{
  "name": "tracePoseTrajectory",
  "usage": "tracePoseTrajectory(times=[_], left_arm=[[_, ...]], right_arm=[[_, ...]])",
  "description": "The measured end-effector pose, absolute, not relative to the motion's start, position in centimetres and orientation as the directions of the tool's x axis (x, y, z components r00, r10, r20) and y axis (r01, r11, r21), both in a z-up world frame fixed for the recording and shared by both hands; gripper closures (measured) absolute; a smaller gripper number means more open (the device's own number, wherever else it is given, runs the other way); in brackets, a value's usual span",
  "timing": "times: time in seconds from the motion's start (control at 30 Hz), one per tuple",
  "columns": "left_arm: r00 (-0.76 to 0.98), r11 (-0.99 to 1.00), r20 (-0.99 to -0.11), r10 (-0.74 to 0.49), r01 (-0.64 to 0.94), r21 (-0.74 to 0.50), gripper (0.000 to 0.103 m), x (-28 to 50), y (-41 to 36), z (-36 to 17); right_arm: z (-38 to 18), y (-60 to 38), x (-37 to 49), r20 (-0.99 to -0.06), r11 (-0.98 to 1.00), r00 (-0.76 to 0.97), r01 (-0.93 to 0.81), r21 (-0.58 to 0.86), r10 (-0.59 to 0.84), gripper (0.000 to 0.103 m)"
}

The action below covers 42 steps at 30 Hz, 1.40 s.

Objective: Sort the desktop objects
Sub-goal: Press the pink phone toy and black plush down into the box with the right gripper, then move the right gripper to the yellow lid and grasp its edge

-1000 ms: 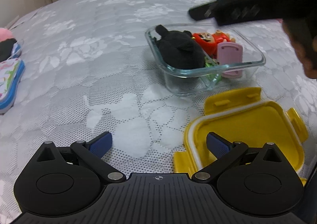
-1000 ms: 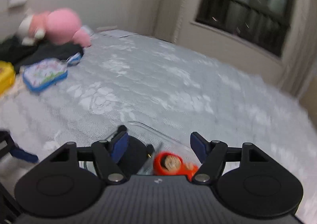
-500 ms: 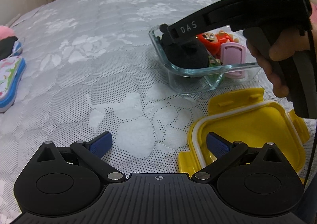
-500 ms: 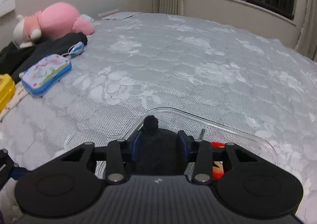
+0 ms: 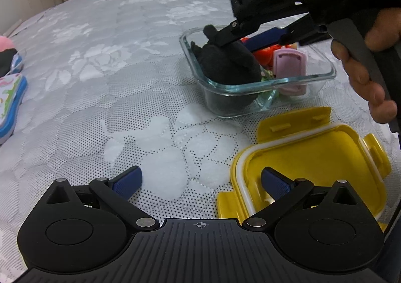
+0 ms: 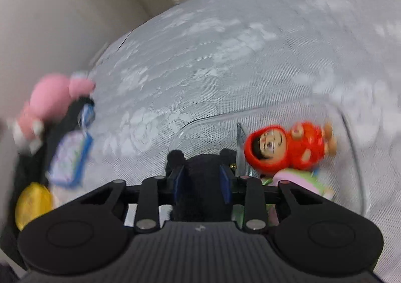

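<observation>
Left wrist view: the left gripper (image 5: pixel 200 181) hangs low over a bed (image 5: pixel 105 62) with a white lace cover, its two blue pads spread wide with nothing between them. The right pad sits over one yellow lid (image 5: pixel 310 155), which lies upside down just beside a glass box (image 5: pixel 298 82). The box holds one black plush (image 5: pixel 226 65), one red doll (image 5: pixel 265 55), mostly hidden, one pink case (image 5: pixel 289 67) standing on edge, and something green at the bottom that cannot be made out. The right gripper (image 5: pixel 240 37) reaches in from the upper right, held by a hand (image 5: pixel 368 67), and its fingers pinch the top of the plush, which is still inside the box. The gripper's black body blocks the far right corner of the box. At the left edge lie one pouch (image 5: pixel 11 105) with a blue rim and a bit of a pink toy (image 5: pixel 6 43), well apart from the box.

Right wrist view, blurred: the right gripper (image 6: pixel 201 181) has both blue pads pressed onto the plush (image 6: pixel 200 170), which fills the gap between them. Just right of it, inside the box (image 6: pixel 351 137), lies the doll (image 6: pixel 283 147) on its back, with the pink and green things (image 6: pixel 300 179) under it. Far left on the bed (image 6: pixel 225 52) are the pink toy (image 6: pixel 50 102), the pouch (image 6: pixel 70 157), a dark cloth (image 6: pixel 32 157) beneath them and one yellow thing (image 6: pixel 32 204), too smeared to name.
</observation>
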<state>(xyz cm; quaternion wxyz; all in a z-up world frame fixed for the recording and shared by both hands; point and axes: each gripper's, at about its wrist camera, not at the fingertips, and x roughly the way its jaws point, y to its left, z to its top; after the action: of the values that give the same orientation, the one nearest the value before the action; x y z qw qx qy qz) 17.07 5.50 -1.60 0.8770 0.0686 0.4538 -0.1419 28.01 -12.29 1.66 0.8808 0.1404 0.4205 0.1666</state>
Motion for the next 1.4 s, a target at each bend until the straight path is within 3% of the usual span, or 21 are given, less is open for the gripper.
tracePoseTrajectory(times=[0.1,0.3,0.5,0.8,1.0,1.1,1.2,1.27,1.33,1.4], left_arm=[[0.547,0.950,-0.816,-0.186,0.311,-0.008,0.000,17.0,5.6,-1.6],[0.556,0.958,-0.811,-0.183,0.287,-0.020,0.000,17.2,6.5,-1.4],[0.559,0.958,-0.808,-0.186,0.285,-0.024,0.000,17.1,6.5,-1.2],[0.554,0.959,-0.811,-0.185,0.281,-0.027,0.000,17.4,6.4,-1.2],[0.559,0.953,-0.808,-0.185,0.301,-0.010,0.000,16.8,6.0,-1.2],[0.570,0.954,-0.803,-0.176,0.300,0.004,0.000,16.5,5.8,-1.0],[0.591,0.949,-0.787,-0.178,0.315,0.022,0.000,15.5,5.3,-0.3],[0.602,0.944,-0.777,-0.181,0.329,0.035,0.000,14.9,4.9,0.1],[0.615,0.942,-0.769,-0.173,0.331,0.053,0.000,14.4,4.2,0.5],[0.634,0.948,-0.754,-0.172,0.314,0.047,0.000,13.5,3.5,1.1]], right_arm=[[2.9,-10.9,26.7,-0.672,0.934,0.651,-0.289,0.210,0.352,0.056],[3.5,-8.9,25.1,-0.700,0.883,0.632,-0.470,-0.004,0.333,0.052],[3.9,-7.0,23.5,-0.732,0.759,0.609,-0.620,-0.200,0.305,0.059],[2.1,-7.2,26.0,-0.728,0.868,0.605,-0.496,-0.030,0.321,0.063],[1.8,-7.4,25.3,-0.733,0.893,0.610,-0.449,-0.008,0.300,0.062],[2.0,-8.0,24.4,-0.697,0.894,0.646,-0.447,-0.017,0.310,0.061],[3.5,-10.8,22.6,-0.627,0.916,0.696,-0.395,0.071,0.349,0.061],[4.7,-13.3,20.5,-0.577,0.920,0.728,-0.374,0.118,0.370,0.048],[5.7,-16.3,17.9,-0.535,0.918,0.750,-0.367,0.151,0.388,0.028],[5.8,-19.4,15.1,-0.497,0.922,0.778,-0.341,0.181,0.385,0.020]])
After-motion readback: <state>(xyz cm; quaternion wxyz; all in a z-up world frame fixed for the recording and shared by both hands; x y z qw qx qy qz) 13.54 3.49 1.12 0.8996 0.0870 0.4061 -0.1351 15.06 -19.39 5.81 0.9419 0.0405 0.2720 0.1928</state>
